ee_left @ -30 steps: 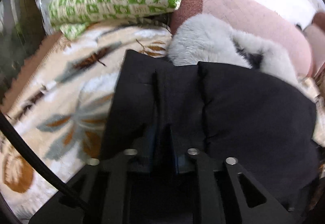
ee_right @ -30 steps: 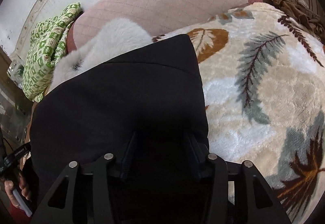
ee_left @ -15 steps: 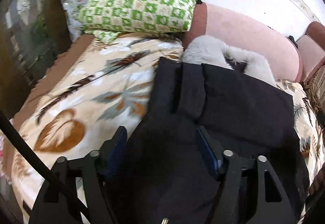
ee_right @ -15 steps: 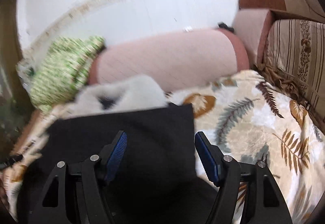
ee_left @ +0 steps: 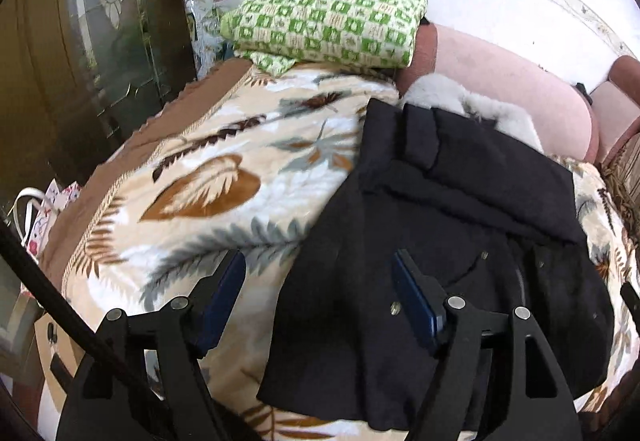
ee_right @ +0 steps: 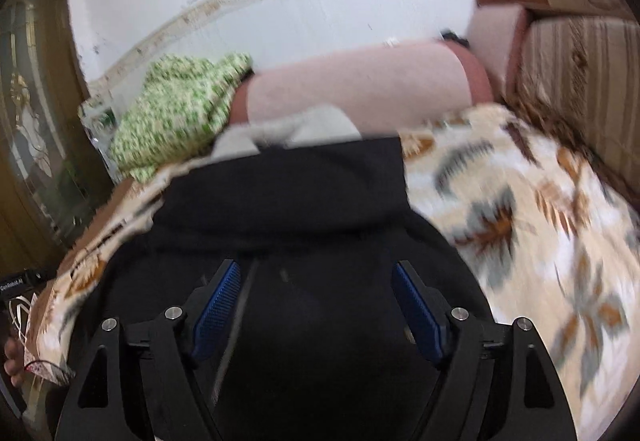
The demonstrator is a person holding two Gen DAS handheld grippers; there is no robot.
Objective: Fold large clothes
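1. The black coat [ee_left: 460, 241] lies on a leaf-patterned blanket [ee_left: 224, 193], with its top part folded down over the lower part, so a thick rounded fold runs across the middle.
2. Its cloth looks matte and heavy. A pale grey fur collar [ee_left: 448, 97] sticks out at the far end of the coat, soft and fluffy.
3. Small metal snaps show on the coat's near half in the left wrist view.
4. The blanket under the coat is plush, cream with brown and grey leaves.
5. Beyond the coat's fur collar stands a pink quilted sofa back [ee_left: 512, 81]. To the left of the collar rests a folded green-and-white checked cloth [ee_left: 328, 25].
6. The left hand-held gripper [ee_left: 318, 297] is spread wide above the coat's left edge and grips nothing.
7. The right hand-held gripper [ee_right: 316, 305] is also spread wide over the near half of the coat [ee_right: 288, 201], holding nothing. Its blue pads [ee_right: 216, 305] are ribbed.
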